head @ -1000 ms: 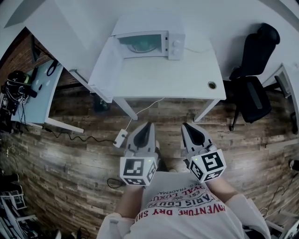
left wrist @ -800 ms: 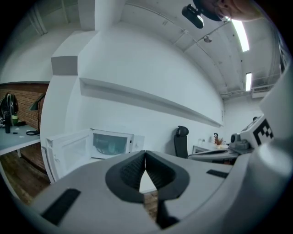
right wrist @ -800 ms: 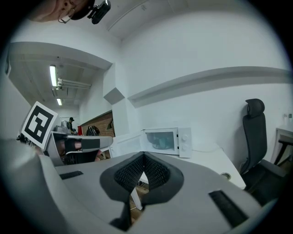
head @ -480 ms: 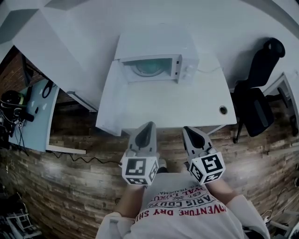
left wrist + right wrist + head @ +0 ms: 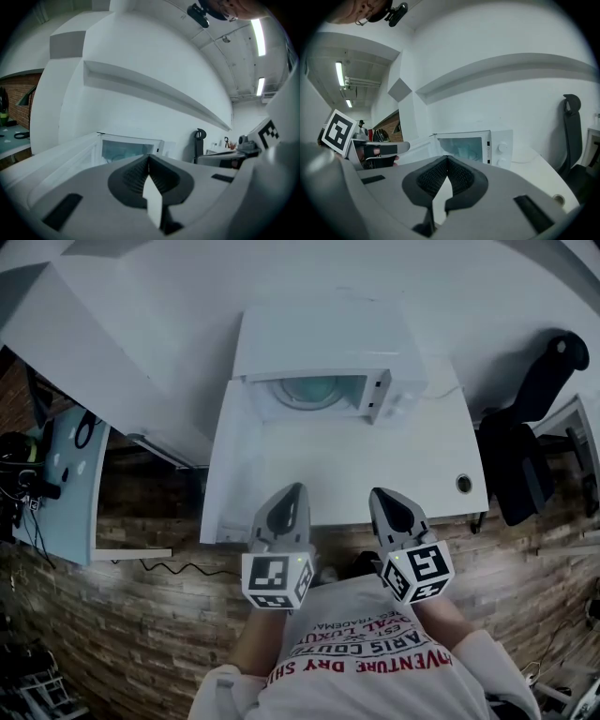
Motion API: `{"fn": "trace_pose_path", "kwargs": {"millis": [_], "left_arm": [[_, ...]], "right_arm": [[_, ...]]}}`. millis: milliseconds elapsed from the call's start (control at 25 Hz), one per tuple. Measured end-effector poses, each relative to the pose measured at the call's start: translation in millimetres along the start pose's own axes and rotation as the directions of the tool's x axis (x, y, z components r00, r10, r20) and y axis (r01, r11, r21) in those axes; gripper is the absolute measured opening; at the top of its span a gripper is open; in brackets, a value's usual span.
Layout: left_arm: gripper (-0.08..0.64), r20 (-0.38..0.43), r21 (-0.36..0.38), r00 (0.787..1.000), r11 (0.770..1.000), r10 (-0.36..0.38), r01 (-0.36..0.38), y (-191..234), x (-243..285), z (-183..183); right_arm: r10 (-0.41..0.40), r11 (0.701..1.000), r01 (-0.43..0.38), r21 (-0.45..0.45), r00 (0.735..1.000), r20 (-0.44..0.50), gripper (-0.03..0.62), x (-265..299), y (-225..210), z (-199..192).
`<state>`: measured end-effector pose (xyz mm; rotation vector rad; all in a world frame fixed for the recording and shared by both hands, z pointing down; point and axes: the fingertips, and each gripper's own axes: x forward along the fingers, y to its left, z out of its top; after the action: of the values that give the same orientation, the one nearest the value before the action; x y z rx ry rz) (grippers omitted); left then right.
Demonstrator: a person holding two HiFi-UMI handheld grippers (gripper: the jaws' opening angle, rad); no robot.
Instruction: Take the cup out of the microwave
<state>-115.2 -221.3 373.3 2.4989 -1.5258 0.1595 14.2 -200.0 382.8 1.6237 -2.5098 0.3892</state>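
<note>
while they hover over the near edge of the white table, the left gripper and right gripper are both closed tip to tip, empty; the cup isn't discernible inside the open microwave ahead.

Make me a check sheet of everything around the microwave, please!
Surface: white table, mostly bare.
Job's things: microwave at the table's back, its door swung open to the left; the cup cannot be made out inside.
Clutter: only a small round fitting near the table's right corner.
Grippers: left tongs and right tongs are both shut and empty, at the table's near edge, pointing toward the microwave.
Cables: black cable on the floor, left of the table.
Surroundings: wooden floor, black office chair on the right, side desk on the left.
</note>
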Motion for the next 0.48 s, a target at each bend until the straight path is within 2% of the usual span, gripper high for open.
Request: {"fn": "trace_pose_path", "kwargs": {"millis": [480], "left_arm": [[0.008,-0.056,-0.045,0.995,0.995,0.082,-0.085,36,99,-9]], "right_arm": [[0.091,0.996,-0.092,-0.012,0.992,-0.083,0.005,96,-59,2]]}}
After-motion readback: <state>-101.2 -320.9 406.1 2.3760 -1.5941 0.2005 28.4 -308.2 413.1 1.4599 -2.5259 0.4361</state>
